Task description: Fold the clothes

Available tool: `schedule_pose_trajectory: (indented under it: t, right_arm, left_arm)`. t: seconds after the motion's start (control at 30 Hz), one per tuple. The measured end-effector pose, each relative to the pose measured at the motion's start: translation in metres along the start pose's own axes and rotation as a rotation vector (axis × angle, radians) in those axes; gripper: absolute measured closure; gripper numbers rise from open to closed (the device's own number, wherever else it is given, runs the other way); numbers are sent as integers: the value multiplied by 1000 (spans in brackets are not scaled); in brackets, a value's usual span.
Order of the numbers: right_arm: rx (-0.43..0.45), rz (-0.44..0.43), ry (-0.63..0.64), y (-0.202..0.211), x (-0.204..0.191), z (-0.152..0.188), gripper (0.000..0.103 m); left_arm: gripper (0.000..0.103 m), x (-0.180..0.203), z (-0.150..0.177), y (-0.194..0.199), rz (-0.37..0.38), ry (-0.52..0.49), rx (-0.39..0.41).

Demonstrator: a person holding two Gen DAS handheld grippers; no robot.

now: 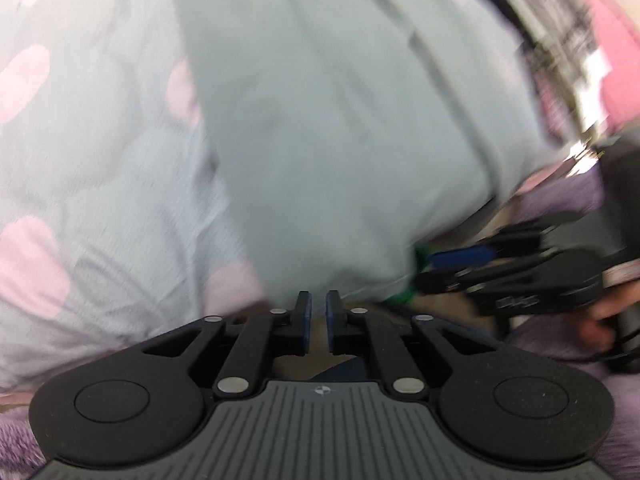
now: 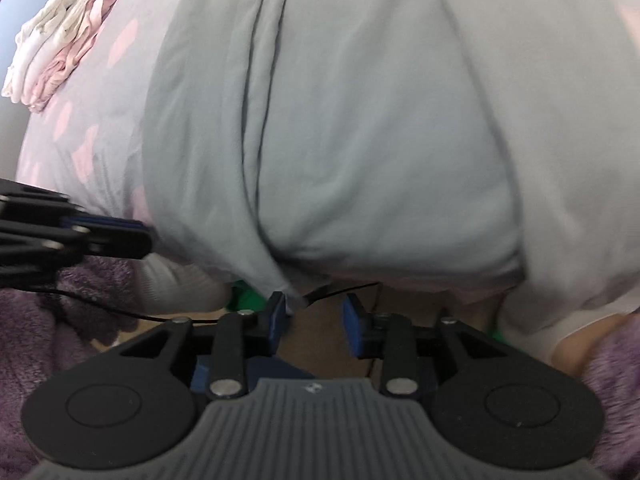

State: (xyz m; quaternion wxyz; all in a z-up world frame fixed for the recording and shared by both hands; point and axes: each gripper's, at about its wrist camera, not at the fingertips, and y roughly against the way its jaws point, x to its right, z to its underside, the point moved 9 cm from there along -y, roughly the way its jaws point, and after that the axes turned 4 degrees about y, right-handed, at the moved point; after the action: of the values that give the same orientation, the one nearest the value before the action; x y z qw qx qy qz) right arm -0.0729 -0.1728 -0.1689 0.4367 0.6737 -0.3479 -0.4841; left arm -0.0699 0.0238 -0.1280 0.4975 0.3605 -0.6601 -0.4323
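A pale grey-green garment [image 1: 340, 128] lies spread on a grey bedsheet with pink spots [image 1: 80, 160]; its near hem hangs over the bed edge. My left gripper [image 1: 318, 300] sits just below that hem, its blue pads a narrow gap apart with only the brown floor showing between them. My right gripper [image 2: 316, 304] stands open below the same garment [image 2: 360, 140], and a corner of the hem hangs beside its left finger [image 2: 276, 308], unpinched. Each gripper shows in the other's view: the right gripper [image 1: 428, 270] at the hem, the left gripper [image 2: 144, 236] at the garment's left edge.
A stack of folded white and pink clothes [image 2: 60, 32] rests at the far left of the bed. Purple fluffy fabric [image 2: 80, 292] lies along the near edge. A black cable [image 2: 120, 312] runs below the hem, beside something green [image 2: 244, 300]. A person's hand [image 1: 608, 308] holds the right gripper.
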Motion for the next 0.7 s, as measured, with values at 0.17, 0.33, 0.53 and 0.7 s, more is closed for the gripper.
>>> schedule_pose_trajectory:
  t: [0.17, 0.33, 0.53, 0.7]
  right_arm:
    - [48, 108, 125, 26, -1, -5, 61]
    - [177, 225, 264, 69, 6, -18, 46]
    - [234, 232, 373, 99, 41, -19, 46]
    - [230, 258, 237, 105, 86, -14, 43]
  left_arm:
    - [79, 18, -46, 18, 78, -44, 123]
    - [62, 44, -84, 23, 104, -88, 196]
    - [62, 70, -100, 8, 129, -131, 182]
    - [62, 91, -114, -11, 138, -171, 145]
